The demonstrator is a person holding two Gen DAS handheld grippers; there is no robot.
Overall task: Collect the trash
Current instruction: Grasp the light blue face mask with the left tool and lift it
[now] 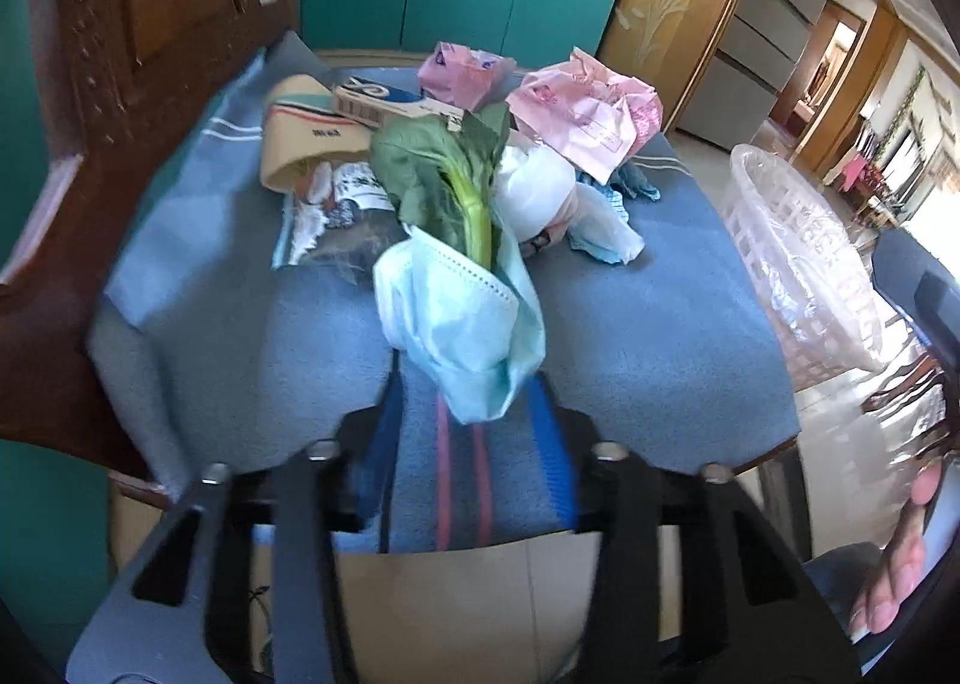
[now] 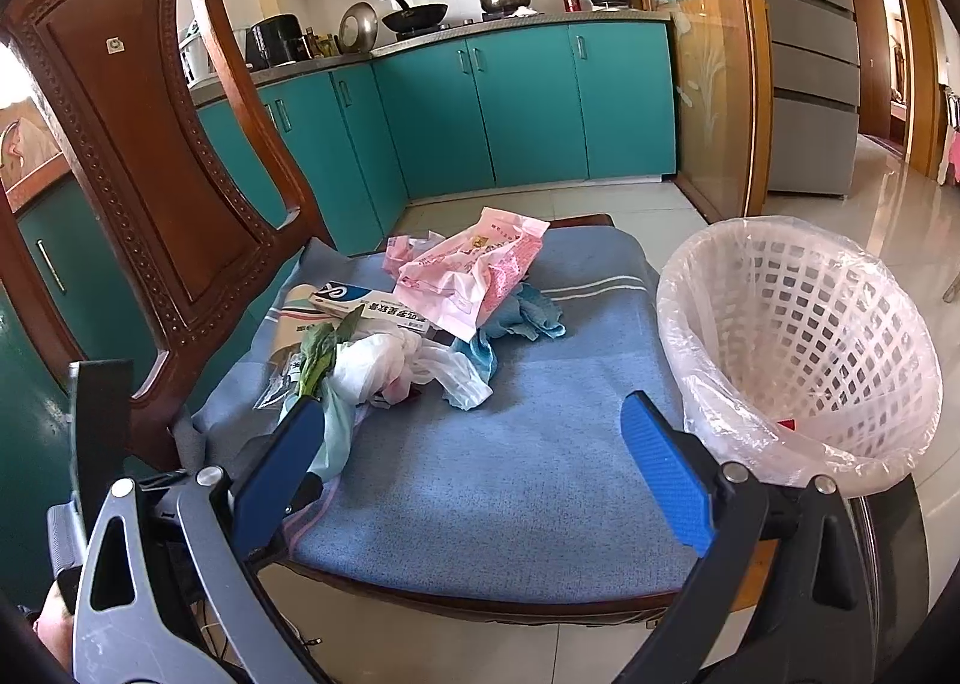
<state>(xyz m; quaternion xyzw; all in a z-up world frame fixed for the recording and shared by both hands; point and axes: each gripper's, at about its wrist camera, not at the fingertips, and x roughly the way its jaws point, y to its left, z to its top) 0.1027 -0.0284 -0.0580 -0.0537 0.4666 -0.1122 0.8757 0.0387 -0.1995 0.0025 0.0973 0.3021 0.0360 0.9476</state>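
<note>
A carved wooden chair (image 2: 150, 156) carries a blue cushion (image 2: 510, 474), the landmark here. Just beside the cushion's right edge stands a white lattice bin (image 2: 798, 336) lined with clear plastic. The trash lies heaped on the cushion toward the chair back: a pink plastic bag (image 2: 480, 270), a white crumpled bag (image 2: 372, 360), a blue-and-white box (image 2: 360, 303), and a green leaf (image 1: 444, 174) with a pale stalk. At the cushion's near edge, the left gripper (image 1: 474, 384) has its jaws drawn in narrow on a light blue face mask (image 1: 462, 312), which touches the leaf's stalk. The right gripper (image 2: 474, 444) hangs over the cushion's front, jaws wide with nothing between them.
</note>
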